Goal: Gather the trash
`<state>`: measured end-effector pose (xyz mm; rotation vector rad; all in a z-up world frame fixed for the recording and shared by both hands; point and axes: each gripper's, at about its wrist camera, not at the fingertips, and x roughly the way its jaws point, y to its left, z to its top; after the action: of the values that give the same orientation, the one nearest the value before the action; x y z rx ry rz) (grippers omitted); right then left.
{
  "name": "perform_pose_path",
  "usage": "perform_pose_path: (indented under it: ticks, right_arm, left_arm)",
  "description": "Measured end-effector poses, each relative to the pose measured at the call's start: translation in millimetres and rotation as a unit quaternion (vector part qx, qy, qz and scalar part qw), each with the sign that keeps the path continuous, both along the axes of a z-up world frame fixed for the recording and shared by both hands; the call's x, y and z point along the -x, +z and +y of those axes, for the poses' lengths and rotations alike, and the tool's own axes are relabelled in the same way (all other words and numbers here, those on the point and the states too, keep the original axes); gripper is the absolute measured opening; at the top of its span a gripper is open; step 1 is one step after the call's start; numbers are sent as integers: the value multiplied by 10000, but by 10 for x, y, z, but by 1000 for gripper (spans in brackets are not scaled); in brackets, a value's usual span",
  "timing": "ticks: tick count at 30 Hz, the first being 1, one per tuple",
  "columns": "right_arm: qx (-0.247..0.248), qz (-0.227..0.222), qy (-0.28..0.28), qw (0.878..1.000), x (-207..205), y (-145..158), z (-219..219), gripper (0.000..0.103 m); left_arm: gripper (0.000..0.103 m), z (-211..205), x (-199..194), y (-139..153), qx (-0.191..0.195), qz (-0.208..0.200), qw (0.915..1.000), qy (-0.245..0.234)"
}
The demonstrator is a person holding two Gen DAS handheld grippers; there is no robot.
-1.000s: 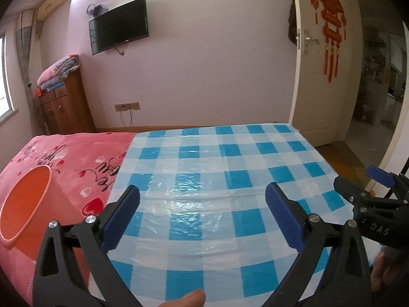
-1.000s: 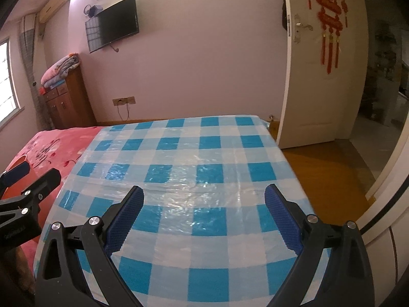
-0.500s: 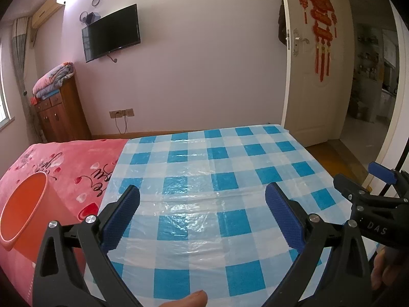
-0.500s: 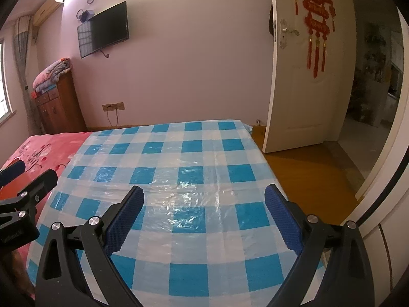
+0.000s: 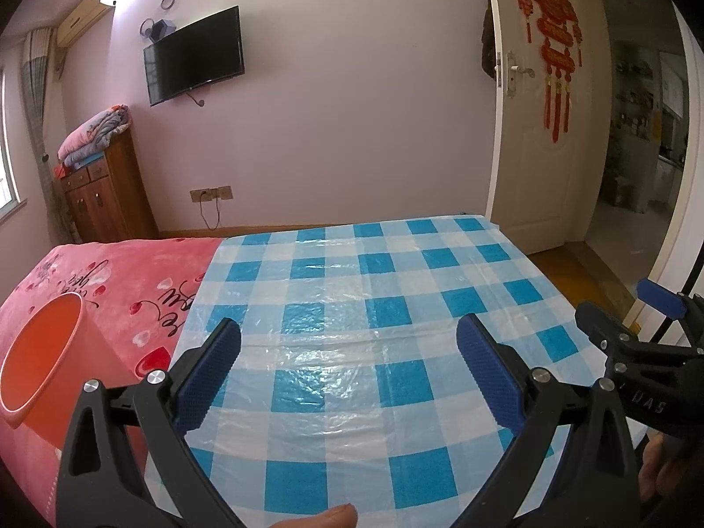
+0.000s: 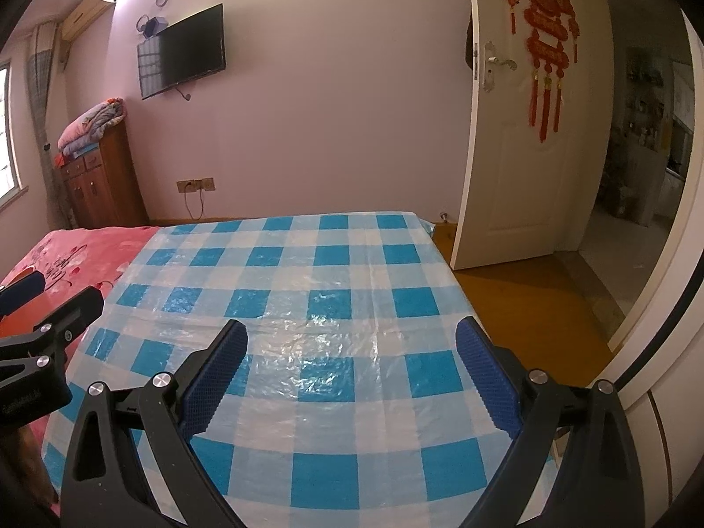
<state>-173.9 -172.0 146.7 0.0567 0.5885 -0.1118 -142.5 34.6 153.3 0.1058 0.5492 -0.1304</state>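
Note:
My left gripper (image 5: pixel 347 352) is open and empty, held above a blue-and-white checked plastic sheet (image 5: pixel 374 290) spread over a bed. An orange bin (image 5: pixel 39 356) stands on the pink blanket (image 5: pixel 110 273) to its left. My right gripper (image 6: pixel 350 356) is open and empty over the same sheet (image 6: pixel 308 273). The right gripper also shows at the right edge of the left wrist view (image 5: pixel 651 325). The left gripper shows at the left edge of the right wrist view (image 6: pixel 39 308). No trash item shows on the sheet.
A wooden cabinet (image 5: pixel 105 193) with folded quilts stands at the far left wall. A TV (image 5: pixel 193 55) hangs on the wall. An open white door (image 6: pixel 519 132) with a red ornament and wooden floor (image 6: pixel 528 303) lie to the right of the bed.
Both views have tilted and pulled back slightly, so the bed sits lower and farther in frame. Both grippers stay open and empty.

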Motion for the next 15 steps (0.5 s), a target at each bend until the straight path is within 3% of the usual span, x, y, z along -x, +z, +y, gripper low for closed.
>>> perform_pose_path:
  ticks: [15]
  right_arm:
    - [-72, 342, 87, 9994, -267, -291, 20, 95]
  left_arm:
    - [99, -23, -324, -266, -41, 351, 9994, 59]
